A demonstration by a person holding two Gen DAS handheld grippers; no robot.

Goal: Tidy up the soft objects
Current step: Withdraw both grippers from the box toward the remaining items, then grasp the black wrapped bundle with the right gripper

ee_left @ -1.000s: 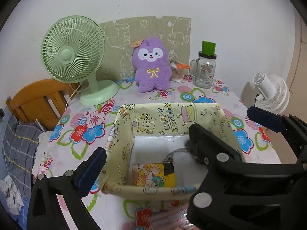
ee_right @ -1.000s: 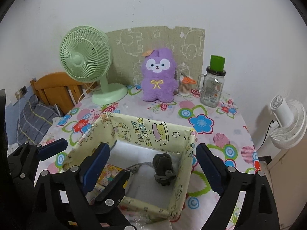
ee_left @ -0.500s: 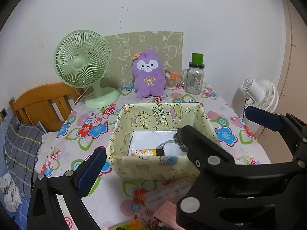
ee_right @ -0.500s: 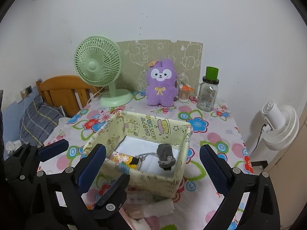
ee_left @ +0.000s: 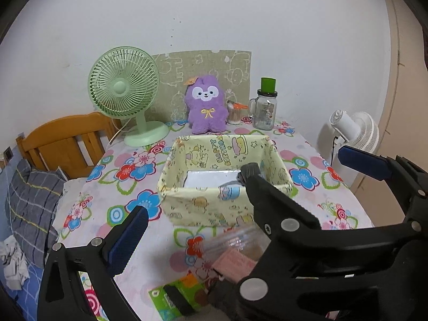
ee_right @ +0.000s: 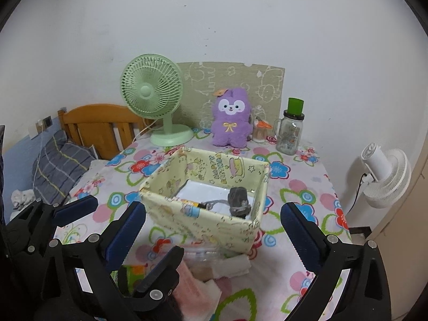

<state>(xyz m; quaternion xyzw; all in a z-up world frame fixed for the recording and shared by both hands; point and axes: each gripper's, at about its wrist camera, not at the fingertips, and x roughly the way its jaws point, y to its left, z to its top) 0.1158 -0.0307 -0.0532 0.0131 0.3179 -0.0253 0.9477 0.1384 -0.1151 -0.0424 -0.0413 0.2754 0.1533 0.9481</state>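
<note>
**Both tools empty, next soft item to choose**

Left wrist view: my left gripper (ee_left: 238, 184) is spread wide with nothing between its blue pads. Ahead, mid-table, sits the pale yellow cartoon-print fabric box (ee_left: 211, 206); from this low angle I see little of its inside beyond the white floor. The right tool's black arm crosses the right foreground. Just near of the box lie a clear plastic packet (ee_left: 235, 240), a pink soft pack (ee_left: 235, 263) and a green printed packet (ee_left: 176, 294). At the far edge of the flowered tablecloth (ee_left: 112, 187) the fluffy purple plush toy (ee_left: 205, 105) stands upright against the wall, between the mint-green desk fan (ee_left: 125, 93) and the glass mug jar with a green lid (ee_left: 265, 109).

Right wrist view: my right gripper (ee_right: 211, 227) has just been opening and now stands fully spread, holding nothing. This higher angle shows what the other hides: a dark grey soft bundle (ee_right: 238, 200) with a grey cord and a small yellow printed pack (ee_right: 191, 203) already in the box.

I judge I'm between placements. The next move calls for picking one near-edge soft pack, closing gently, then lifting it over the box's near wall.
</note>
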